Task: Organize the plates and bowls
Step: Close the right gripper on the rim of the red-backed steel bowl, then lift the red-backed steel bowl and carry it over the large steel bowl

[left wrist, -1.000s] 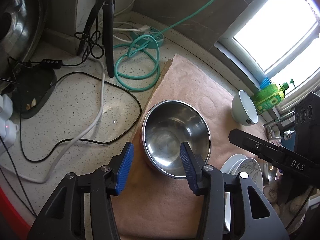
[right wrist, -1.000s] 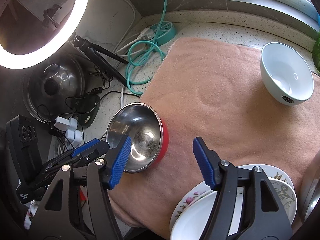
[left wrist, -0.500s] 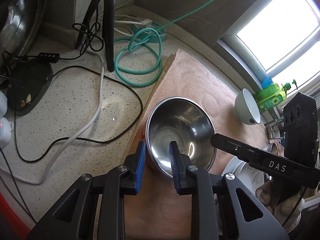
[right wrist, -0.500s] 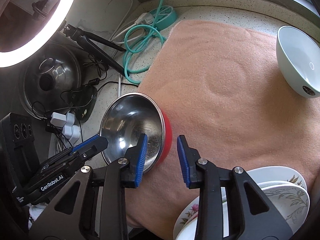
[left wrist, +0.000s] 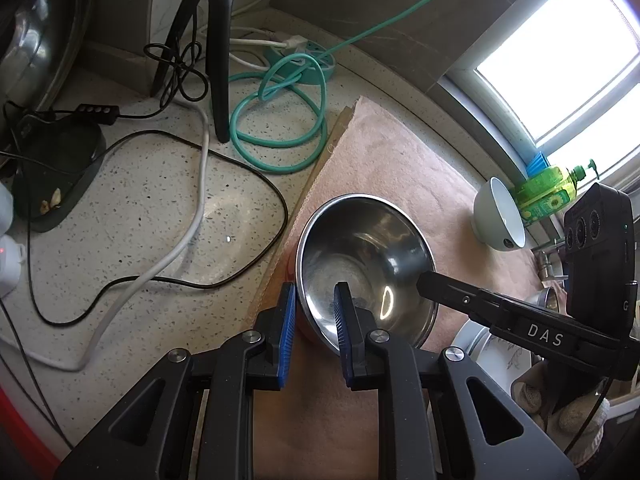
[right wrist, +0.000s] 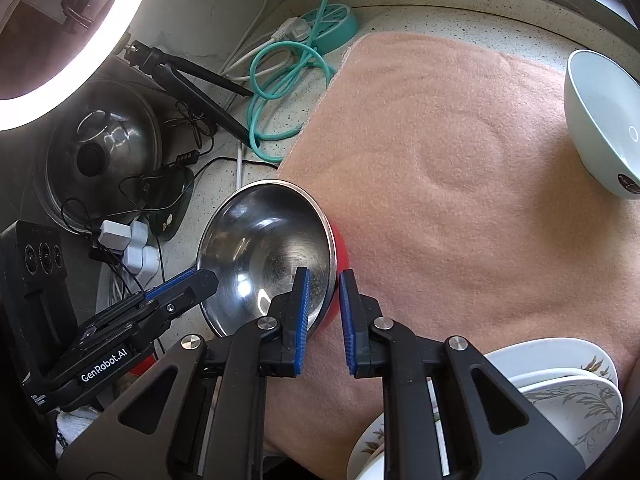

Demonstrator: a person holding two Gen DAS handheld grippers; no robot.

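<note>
Left claw [left wrist: 314, 320]: blue pads straddle the near rim of the steel bowl [left wrist: 364, 264], one pad outside, one inside; the jaws are closing onto the rim and look pinched on it. Right claw [right wrist: 323, 312]: clamped on the opposite rim of the same bowl, inner pad against the polished wall, outer pad against the red outer shell. A two-handed hold.

Bowl sits at the left edge of the pink cloth [right wrist: 440, 168], tilted slightly in the right wrist view.

Handling, as judged: thin steel, light, stiff, not fragile but slick inside; pads could slide on the polished face. The rim is the only thin place to pinch, and opposite points should keep it level.

Outward on the cloth: a pale ceramic bowl [right wrist: 600, 120] well apart at the far side; a stack of flowered plates [right wrist: 560, 384] near the right claw. Both are breakable, so worth clearing on the way.

Speckled stone surface [left wrist: 140, 208] left of the cloth, cluttered with black and white cables, a coiled teal cord [left wrist: 280, 128], a tripod leg [left wrist: 218, 48]. Ring light [right wrist: 72, 40] and a steel pot lid [right wrist: 100, 148] at the corner. Bright window [left wrist: 560, 52] with a green bottle [left wrist: 548, 190] on the sill.
</note>
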